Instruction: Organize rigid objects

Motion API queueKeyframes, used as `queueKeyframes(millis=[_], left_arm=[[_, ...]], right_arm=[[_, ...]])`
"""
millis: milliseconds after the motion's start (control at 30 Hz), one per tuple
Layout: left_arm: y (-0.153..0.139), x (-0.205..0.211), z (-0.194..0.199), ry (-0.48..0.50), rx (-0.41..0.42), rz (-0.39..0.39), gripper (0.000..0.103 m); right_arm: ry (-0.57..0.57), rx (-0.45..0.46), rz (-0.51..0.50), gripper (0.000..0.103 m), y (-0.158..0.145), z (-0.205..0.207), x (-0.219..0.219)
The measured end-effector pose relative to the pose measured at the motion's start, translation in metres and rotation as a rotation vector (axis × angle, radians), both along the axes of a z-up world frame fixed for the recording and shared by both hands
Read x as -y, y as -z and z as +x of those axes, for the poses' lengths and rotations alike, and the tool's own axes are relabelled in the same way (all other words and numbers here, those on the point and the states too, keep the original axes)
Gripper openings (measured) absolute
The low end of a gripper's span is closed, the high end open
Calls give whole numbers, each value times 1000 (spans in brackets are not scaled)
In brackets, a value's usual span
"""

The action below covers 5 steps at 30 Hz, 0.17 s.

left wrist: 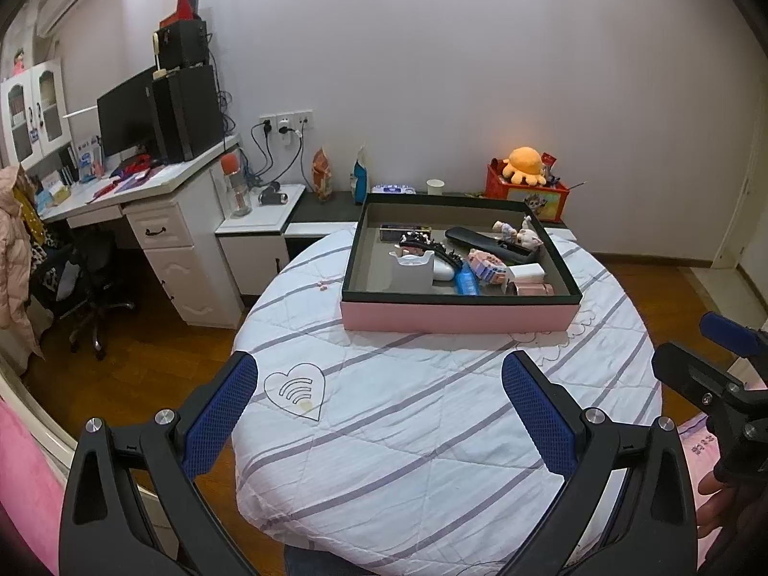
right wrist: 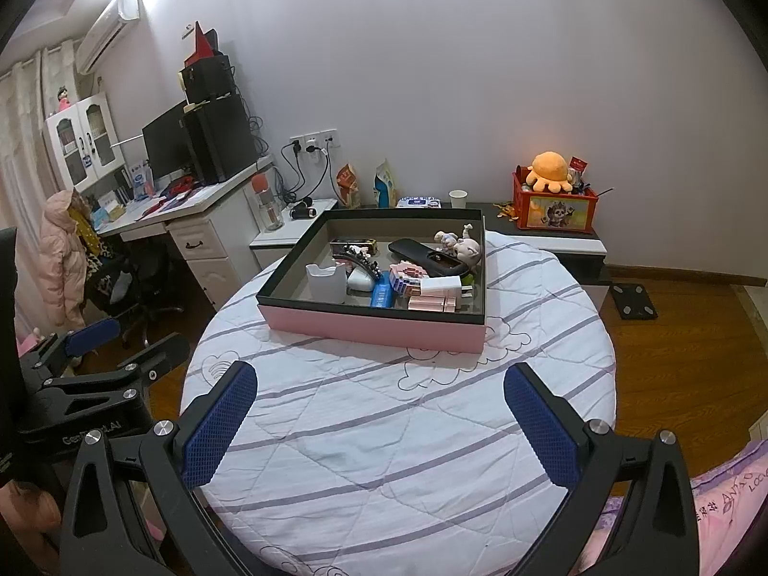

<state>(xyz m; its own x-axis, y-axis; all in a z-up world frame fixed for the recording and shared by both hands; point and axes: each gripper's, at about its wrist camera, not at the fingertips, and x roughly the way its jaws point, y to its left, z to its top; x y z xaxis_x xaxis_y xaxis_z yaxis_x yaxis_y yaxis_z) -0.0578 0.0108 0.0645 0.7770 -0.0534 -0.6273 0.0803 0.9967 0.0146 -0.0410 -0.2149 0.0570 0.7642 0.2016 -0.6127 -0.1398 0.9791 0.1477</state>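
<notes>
Holding both claws above the near half of the round table (left wrist: pixel 432 432), I keep each one spread wide with nothing between its blue pads. My left gripper (left wrist: pixel 379 413) hangs over the striped quilted cover, just right of a stitched heart outline. My right gripper (right wrist: pixel 379 417) hangs over the same cover, closer to the table's near edge.

The pink tray (left wrist: pixel 456 317) sits on the far half of the table, well ahead of both claws and apart from them. In the left wrist view it lies ahead and slightly to the right; in the right wrist view it lies ahead and slightly to the left.

Contents are crowded toward the tray's right side:
- white holder (left wrist: pixel 413 269), nearest the front left of the pile;
- black remote (left wrist: pixel 485 242), lying diagonally behind;
- black hair clip (left wrist: pixel 427 245);
- blue item (left wrist: pixel 466 283), against a pink block figure (left wrist: pixel 487 266);
- small plush figure (left wrist: pixel 525 235), at the far right wall.

The tray's left portion shows bare grey floor.
</notes>
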Motion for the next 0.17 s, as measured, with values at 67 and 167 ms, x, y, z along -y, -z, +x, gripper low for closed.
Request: queueKeyframes(millis=[67, 167], left_arm=[[-2, 1, -1, 4, 5, -2, 103], [-4, 4, 0, 9, 7, 0, 103]], right_arm=[[2, 0, 1, 103, -1, 0, 0], [3, -1, 1, 103, -2, -1, 0]])
